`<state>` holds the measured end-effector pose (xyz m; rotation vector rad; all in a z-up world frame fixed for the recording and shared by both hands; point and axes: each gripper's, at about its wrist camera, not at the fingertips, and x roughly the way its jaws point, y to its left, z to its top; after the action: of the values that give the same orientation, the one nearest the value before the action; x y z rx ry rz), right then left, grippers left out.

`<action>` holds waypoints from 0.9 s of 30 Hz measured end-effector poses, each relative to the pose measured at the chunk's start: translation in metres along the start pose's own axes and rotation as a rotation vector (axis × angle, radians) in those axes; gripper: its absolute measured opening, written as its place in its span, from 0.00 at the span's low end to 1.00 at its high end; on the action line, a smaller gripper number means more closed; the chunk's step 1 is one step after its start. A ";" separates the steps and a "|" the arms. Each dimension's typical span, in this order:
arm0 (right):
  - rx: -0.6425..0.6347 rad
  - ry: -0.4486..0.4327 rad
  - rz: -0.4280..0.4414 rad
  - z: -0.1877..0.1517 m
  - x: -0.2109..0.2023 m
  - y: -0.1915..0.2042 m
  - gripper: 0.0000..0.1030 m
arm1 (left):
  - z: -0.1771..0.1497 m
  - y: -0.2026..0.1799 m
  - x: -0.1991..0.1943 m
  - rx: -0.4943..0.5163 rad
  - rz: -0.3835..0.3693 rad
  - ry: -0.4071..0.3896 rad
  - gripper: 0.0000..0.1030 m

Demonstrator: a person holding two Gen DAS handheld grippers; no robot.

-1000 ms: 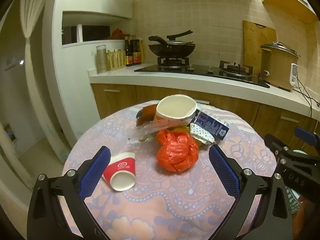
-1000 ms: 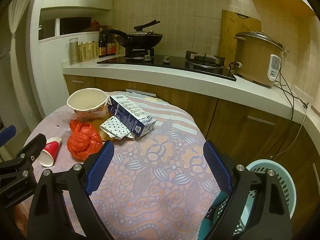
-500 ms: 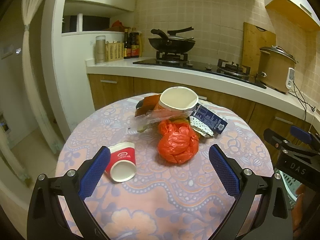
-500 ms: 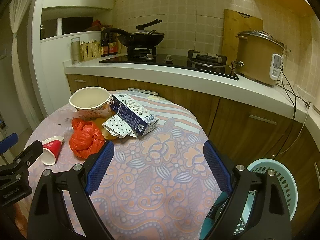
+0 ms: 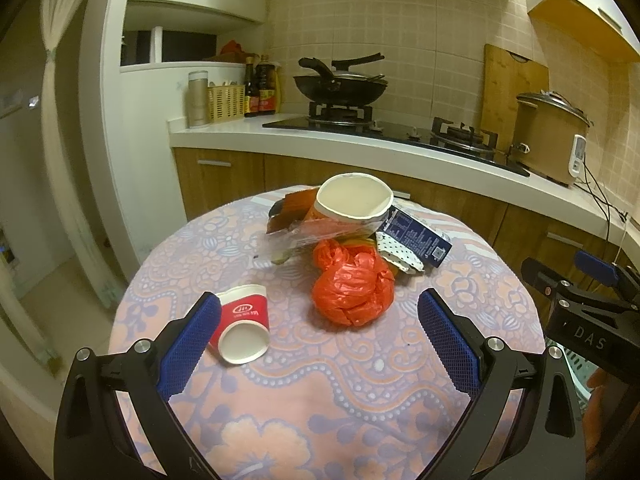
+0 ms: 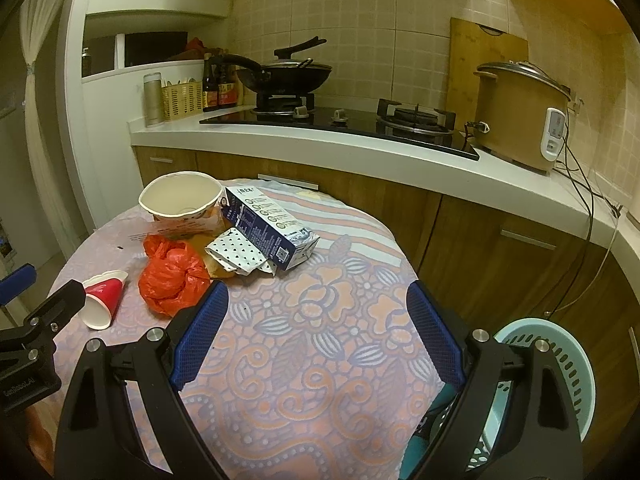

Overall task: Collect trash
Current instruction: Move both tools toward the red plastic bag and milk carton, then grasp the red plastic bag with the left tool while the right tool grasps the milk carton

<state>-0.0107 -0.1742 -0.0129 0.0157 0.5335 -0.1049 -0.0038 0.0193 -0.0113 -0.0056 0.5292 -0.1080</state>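
The trash sits in a heap toward the far edge of the round table (image 6: 320, 360): an orange plastic bag (image 5: 352, 292), a paper bowl (image 5: 354, 202) behind it, a dark blue carton (image 6: 268, 228) and a dotted wrapper (image 6: 236, 254), with what may be clear film under the bowl. A red paper cup (image 5: 242, 330) lies tipped near the left edge. The left gripper (image 5: 318, 346) and right gripper (image 6: 316, 336) both hover spread wide, empty. A pale blue basket (image 6: 560, 364) stands below the right edge.
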 end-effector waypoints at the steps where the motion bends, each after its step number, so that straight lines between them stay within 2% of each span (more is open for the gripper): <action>1: -0.001 0.001 0.000 0.000 0.001 0.000 0.83 | 0.000 0.000 0.001 0.001 0.000 0.000 0.93; 13: -0.012 0.030 0.001 0.003 0.021 -0.001 0.76 | 0.003 0.001 0.012 -0.004 0.004 0.008 0.93; 16: -0.023 0.033 0.009 0.004 0.026 0.000 0.72 | 0.003 -0.001 0.017 0.004 -0.001 0.012 0.93; 18: -0.046 0.025 0.019 0.008 0.031 0.002 0.63 | 0.005 -0.004 0.023 0.014 -0.014 0.022 0.93; 20: -0.066 0.006 0.026 0.015 0.036 0.003 0.59 | 0.011 -0.007 0.034 0.031 -0.019 0.036 0.93; 23: -0.070 -0.010 0.072 0.024 0.046 0.003 0.56 | 0.018 -0.010 0.049 0.035 -0.038 0.049 0.93; 27: -0.101 -0.014 0.186 0.036 0.072 0.003 0.56 | 0.021 -0.010 0.078 0.000 -0.099 0.107 0.92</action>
<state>0.0696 -0.1797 -0.0189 -0.0336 0.5203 0.1038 0.0723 0.0009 -0.0319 -0.0261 0.6358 -0.2064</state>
